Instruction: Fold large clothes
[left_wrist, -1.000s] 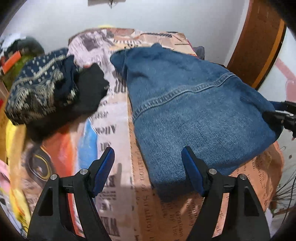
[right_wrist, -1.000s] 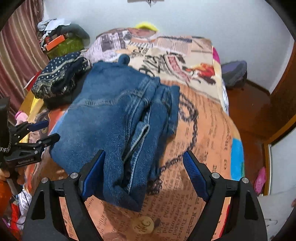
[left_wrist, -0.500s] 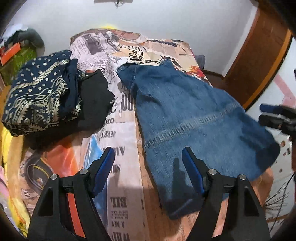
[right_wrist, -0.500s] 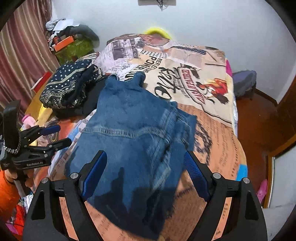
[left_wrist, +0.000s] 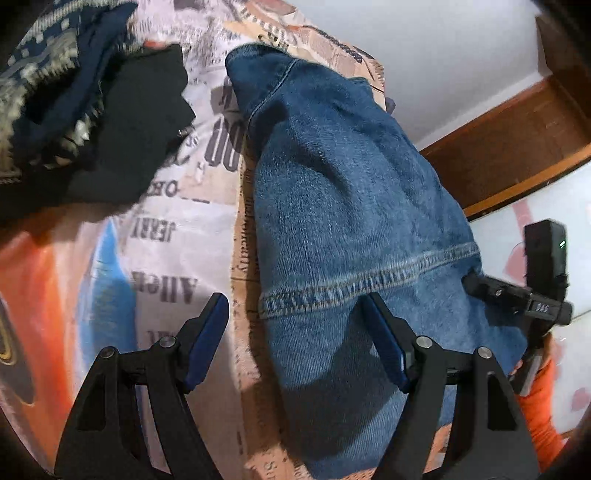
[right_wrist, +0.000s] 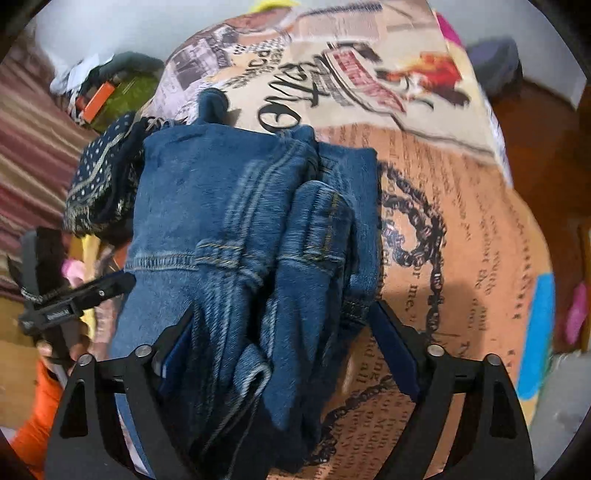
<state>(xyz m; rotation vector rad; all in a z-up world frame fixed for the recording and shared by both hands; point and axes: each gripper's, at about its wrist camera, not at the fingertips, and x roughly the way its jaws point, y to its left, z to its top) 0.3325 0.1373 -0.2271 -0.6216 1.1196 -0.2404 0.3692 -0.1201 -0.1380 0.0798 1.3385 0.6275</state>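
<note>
Folded blue jeans (left_wrist: 351, 206) lie on the bed's newspaper-print sheet (left_wrist: 177, 221). My left gripper (left_wrist: 293, 301) stands open over their near left edge, one finger above the sheet and the other above the denim, pressing on nothing. In the right wrist view the bunched, thick end of the jeans (right_wrist: 221, 206) fills the gap of my right gripper (right_wrist: 280, 310). Its jaws are opening, and denim hides part of the left finger. Each gripper shows in the other's view: the right gripper (left_wrist: 476, 286) at the jeans' far side, the left gripper (right_wrist: 118, 284) beside the denim.
A pile of dark patterned clothes (left_wrist: 55, 92) and a black garment (left_wrist: 136, 122) lie left of the jeans. Bare printed sheet (right_wrist: 461, 221) stretches to the right. A green box with clutter (right_wrist: 122, 92) stands beyond the bed. An orange sleeve (left_wrist: 543, 398) holds the right gripper.
Both grippers have come down closer to the jeans and rolled. The right jaws have widened and now straddle the bunched end; the left jaws now straddle the jeans' edge.
</note>
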